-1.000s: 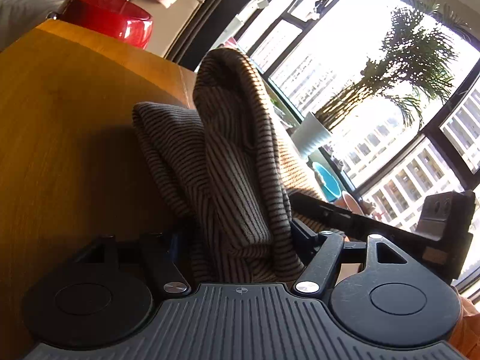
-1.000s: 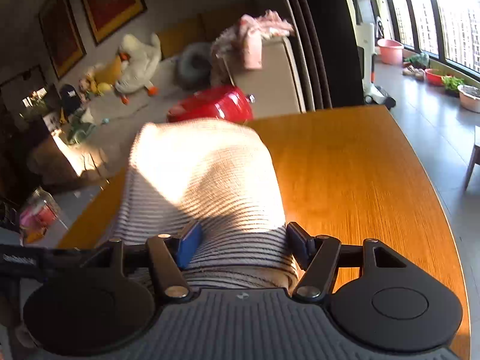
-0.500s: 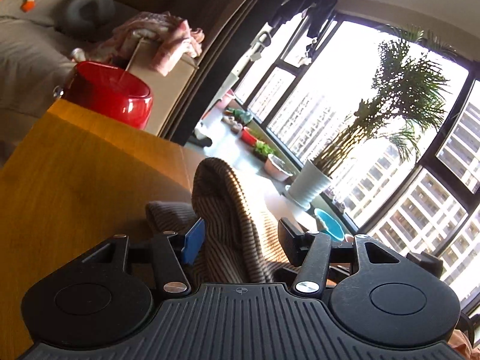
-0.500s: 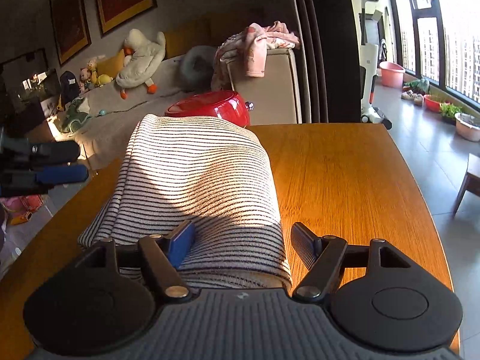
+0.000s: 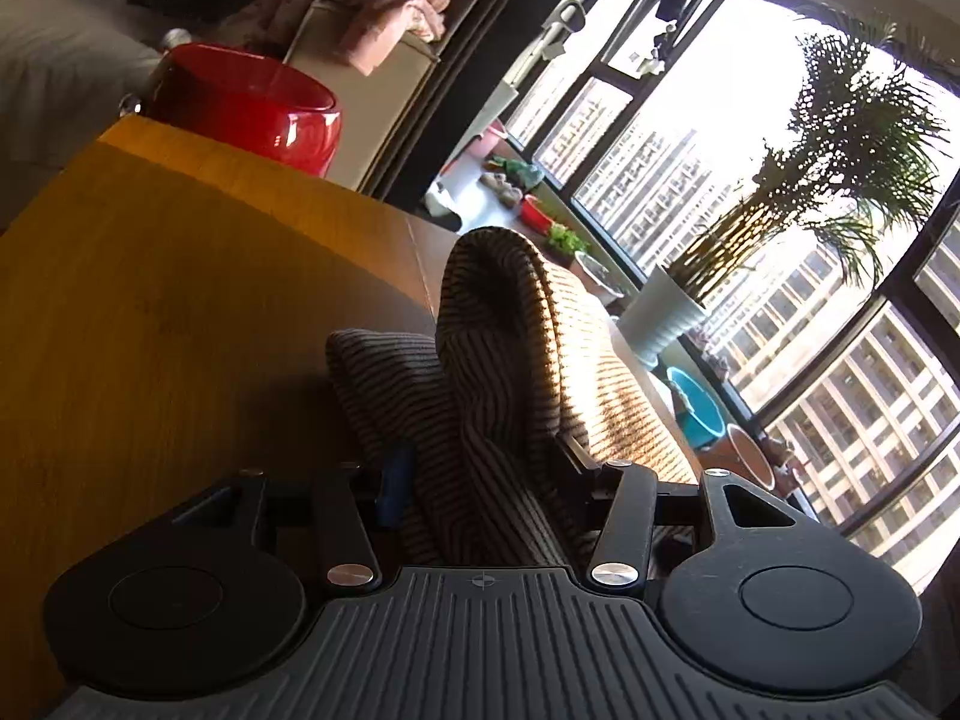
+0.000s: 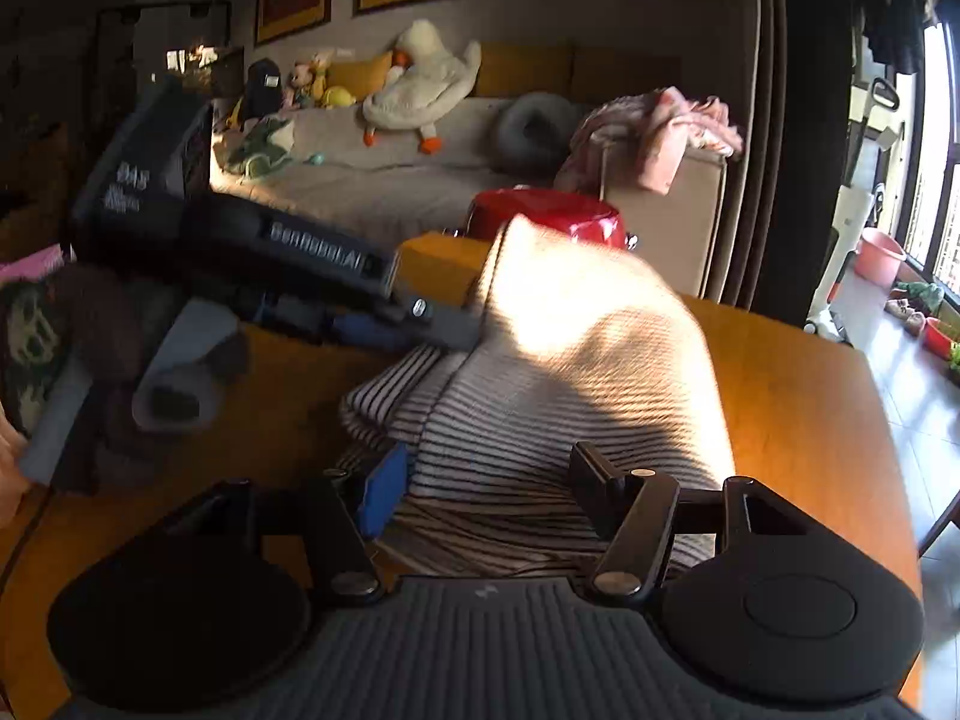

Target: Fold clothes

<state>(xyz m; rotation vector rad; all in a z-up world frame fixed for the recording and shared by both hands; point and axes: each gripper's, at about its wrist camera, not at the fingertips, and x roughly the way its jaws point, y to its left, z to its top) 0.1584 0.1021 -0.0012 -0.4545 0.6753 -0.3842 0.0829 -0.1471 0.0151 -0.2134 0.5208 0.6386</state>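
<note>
A striped garment (image 5: 510, 360) lies bunched on the wooden table (image 5: 150, 312), one fold raised in a hump. My left gripper (image 5: 480, 468) has that fold between its fingers; the jaws are closing and the pads press on the cloth. In the right wrist view the same garment (image 6: 576, 372) is sunlit, and the left gripper (image 6: 456, 327) pinches its upper left edge. My right gripper (image 6: 489, 474) holds the near edge. Its jaws are closing too, with cloth filling the gap between the blue pad (image 6: 384, 492) and the black finger.
A red pot (image 5: 252, 102) stands at the table's far edge. Beyond it are a sofa (image 6: 390, 180) with soft toys and pink clothes (image 6: 660, 126) on a box. Windows and a potted palm (image 5: 666, 312) are to the right. A person's sleeve (image 6: 36, 336) shows at the left.
The right wrist view has rolled and swung, and the left gripper now reaches the cloth's left edge. The left jaws narrowed on the fold, and the hump sank then rose a little.
</note>
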